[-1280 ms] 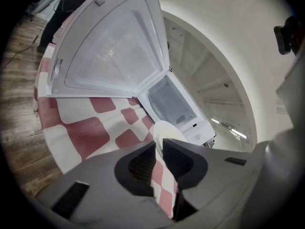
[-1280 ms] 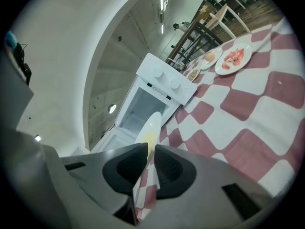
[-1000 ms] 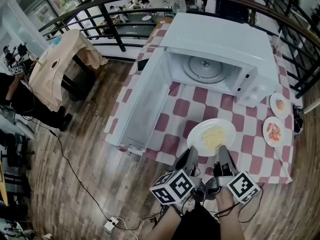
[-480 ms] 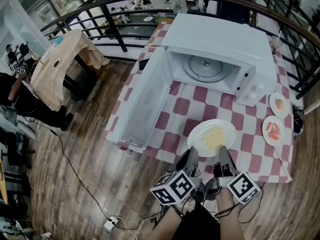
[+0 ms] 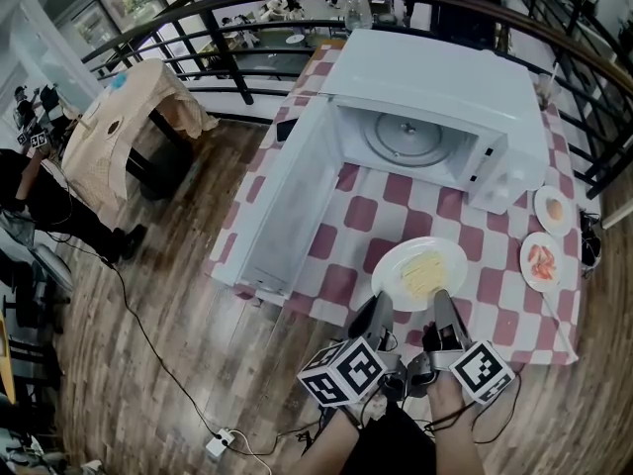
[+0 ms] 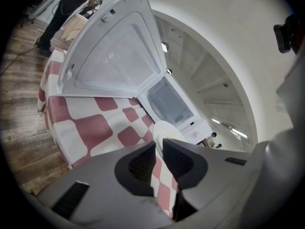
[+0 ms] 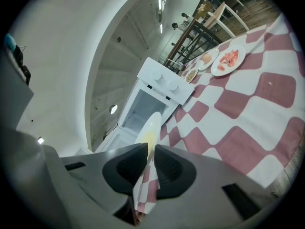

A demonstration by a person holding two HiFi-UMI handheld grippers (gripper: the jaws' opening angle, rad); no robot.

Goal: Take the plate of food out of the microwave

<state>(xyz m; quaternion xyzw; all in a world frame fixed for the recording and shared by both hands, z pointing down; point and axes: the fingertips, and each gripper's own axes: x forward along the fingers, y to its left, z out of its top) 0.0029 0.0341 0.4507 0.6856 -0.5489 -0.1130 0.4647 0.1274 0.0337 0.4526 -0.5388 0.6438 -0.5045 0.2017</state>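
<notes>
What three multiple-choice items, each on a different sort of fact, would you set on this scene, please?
1. Where does the plate of food lie relative to the microwave? A inside it; B on the checked tablecloth in front of it; C on top of it.
2. How many small plates lie right of the plate of food? A none; B two; C five.
3. How is the microwave door? A shut; B open; C lying on the floor.

Answers: 1 B, it rests on the cloth before the cavity. 2 B, one holds red food, one something pale. 3 B, it stands swung wide, showing the turntable.
</notes>
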